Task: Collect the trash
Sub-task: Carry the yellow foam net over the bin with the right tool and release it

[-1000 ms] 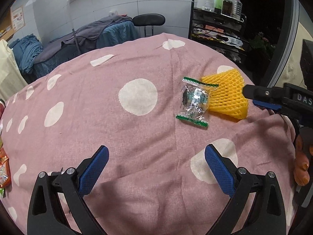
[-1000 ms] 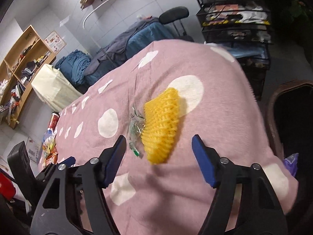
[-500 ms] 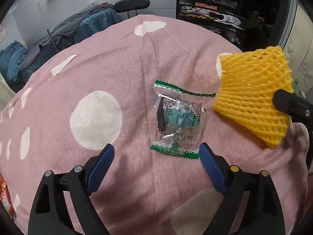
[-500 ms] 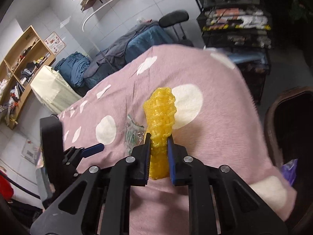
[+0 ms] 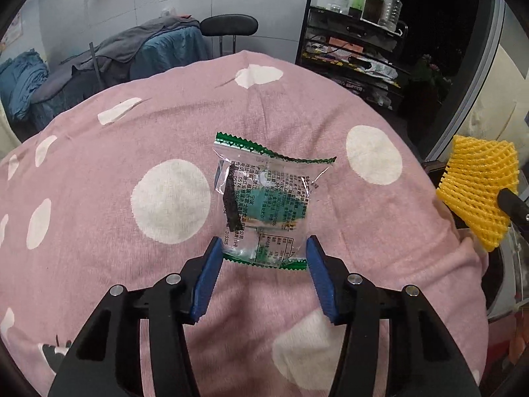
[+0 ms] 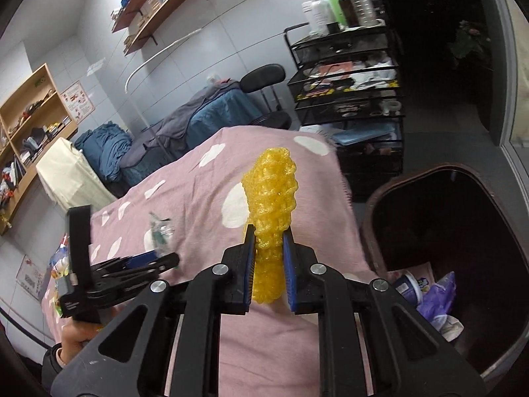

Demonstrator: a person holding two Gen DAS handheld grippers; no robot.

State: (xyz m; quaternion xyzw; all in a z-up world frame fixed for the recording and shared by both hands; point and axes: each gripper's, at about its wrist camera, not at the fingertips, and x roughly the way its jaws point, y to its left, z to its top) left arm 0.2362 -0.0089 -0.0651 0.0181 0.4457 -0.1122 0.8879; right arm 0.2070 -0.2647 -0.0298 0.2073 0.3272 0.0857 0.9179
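A table draped in pink cloth with white polka dots (image 5: 109, 178) fills both views, with a dark brown open-topped waste bin (image 6: 390, 198) standing beside its right edge, wrappers and a purple bag lying inside. The right gripper (image 6: 268, 258) has its blue pads clamped on a yellow foam mesh fruit sleeve (image 6: 271, 195), raised clear of the cloth near the bin. The left gripper (image 5: 263, 276), jaws just closing yet about half apart, straddles the near edge of a clear green-trimmed plastic snack wrapper (image 5: 264, 198) lying flat on the cloth, pads beside it; firm contact cannot be confirmed.
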